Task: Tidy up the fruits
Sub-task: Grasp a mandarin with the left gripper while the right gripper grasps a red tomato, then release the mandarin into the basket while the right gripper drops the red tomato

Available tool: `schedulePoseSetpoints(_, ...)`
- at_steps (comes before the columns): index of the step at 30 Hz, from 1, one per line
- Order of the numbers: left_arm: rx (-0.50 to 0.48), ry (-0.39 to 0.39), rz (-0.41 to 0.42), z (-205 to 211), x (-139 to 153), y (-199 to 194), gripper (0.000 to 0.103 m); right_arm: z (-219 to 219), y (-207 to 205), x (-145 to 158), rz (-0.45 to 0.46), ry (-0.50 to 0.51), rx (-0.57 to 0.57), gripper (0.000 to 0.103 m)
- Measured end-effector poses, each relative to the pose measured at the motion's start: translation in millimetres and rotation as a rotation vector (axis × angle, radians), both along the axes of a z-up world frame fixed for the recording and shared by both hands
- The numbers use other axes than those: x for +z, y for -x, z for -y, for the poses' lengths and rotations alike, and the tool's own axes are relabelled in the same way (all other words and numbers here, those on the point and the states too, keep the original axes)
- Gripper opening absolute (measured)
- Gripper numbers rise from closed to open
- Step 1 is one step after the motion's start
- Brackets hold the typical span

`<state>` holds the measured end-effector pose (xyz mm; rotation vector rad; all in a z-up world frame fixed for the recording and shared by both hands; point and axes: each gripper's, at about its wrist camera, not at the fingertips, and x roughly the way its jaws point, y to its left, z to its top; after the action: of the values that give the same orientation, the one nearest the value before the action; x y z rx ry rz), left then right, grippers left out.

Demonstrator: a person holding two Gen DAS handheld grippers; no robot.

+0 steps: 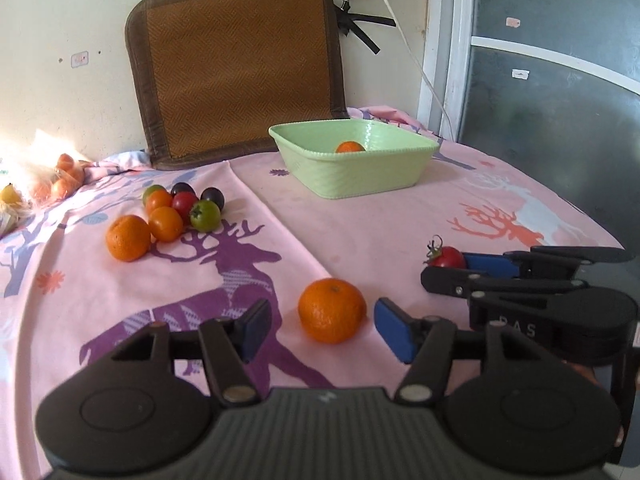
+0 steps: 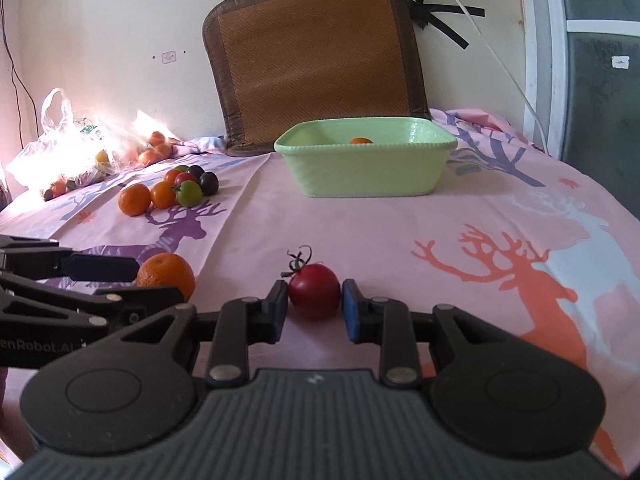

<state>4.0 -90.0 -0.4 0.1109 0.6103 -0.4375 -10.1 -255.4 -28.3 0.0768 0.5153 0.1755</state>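
Observation:
An orange (image 1: 332, 310) lies on the pink cloth between the blue pads of my left gripper (image 1: 325, 330), which stands open with a gap on each side of the fruit. A red tomato (image 2: 314, 296) with a green stem rests on the cloth at the tips of my right gripper (image 2: 315, 314). Its pads flank the tomato closely and a thin sliver shows on each side. The green bowl (image 1: 352, 176) at the back holds one orange (image 1: 350, 147). At the far left sits a cluster of small tomatoes and plums (image 1: 184, 204), with another orange (image 1: 128, 238) beside it.
A brown woven cushion (image 1: 240, 64) leans on the wall behind the bowl. A plastic bag of fruit (image 2: 80, 148) lies at the far left. The two grippers sit side by side near the front. A white cable (image 1: 404, 36) hangs at the right.

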Motion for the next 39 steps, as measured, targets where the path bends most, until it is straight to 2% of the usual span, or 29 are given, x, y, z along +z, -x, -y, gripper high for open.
schedulePoseSetpoints(3, -0.005, -0.018, 0.006, 4.2, -0.1, -0.5, 0.054, 2.1, 1.4, -0.8, 0.009, 0.000, 0.002, 0.033)
schedulePoseSetpoints(6, -0.014, -0.035, 0.006, 8.5, -2.8, -1.3, 0.041, 4.4, 1.4, -1.4, 0.009, -0.007, 0.000, 0.034)
schedulePoseSetpoints(10, -0.031, -0.044, 0.018, 12.1, -2.7, -4.0, 0.038, 4.3, 1.6, -0.9, 0.013, 0.001, 0.017, 0.030)
schedulePoseSetpoints(15, -0.041, 0.017, 0.025, 17.3, 23.0, -37.8, 0.038, 12.9, -7.1, 15.1, 0.086, -0.005, -0.005, 0.030)
schedulePoseSetpoints(18, -0.059, 0.074, 0.063, 28.9, 42.3, -71.9, 0.038, 27.8, -29.7, 33.8, 0.157, -0.014, -0.042, 0.030)
schedulePoseSetpoints(21, -0.058, 0.073, 0.095, 48.6, 50.9, -108.4, 0.038, 40.6, -57.9, 43.4, 0.195, -0.018, -0.099, 0.030)
schedulePoseSetpoints(26, -0.063, 0.028, 0.081, 76.6, 42.8, -148.3, 0.039, 55.8, -101.9, 40.0, 0.163, -0.036, -0.154, 0.030)
schedulePoseSetpoints(30, -0.048, 0.007, 0.034, 85.3, 28.7, -162.9, 0.040, 59.4, -114.9, 32.4, 0.137, -0.037, -0.167, 0.031)
schedulePoseSetpoints(33, -0.043, -0.002, 0.055, 85.6, 24.9, -162.2, 0.049, 56.9, -114.7, 29.5, 0.150, -0.021, -0.166, 0.034)
schedulePoseSetpoints(37, -0.031, 0.015, 0.065, 76.6, 33.7, -154.5, 0.053, 57.1, -112.6, 29.1, 0.172, -0.010, -0.175, 0.044)
schedulePoseSetpoints(39, -0.023, 0.060, 0.092, 60.4, 44.9, -141.6, 0.053, 60.5, -109.9, 30.5, 0.185, -0.032, -0.179, 0.045)
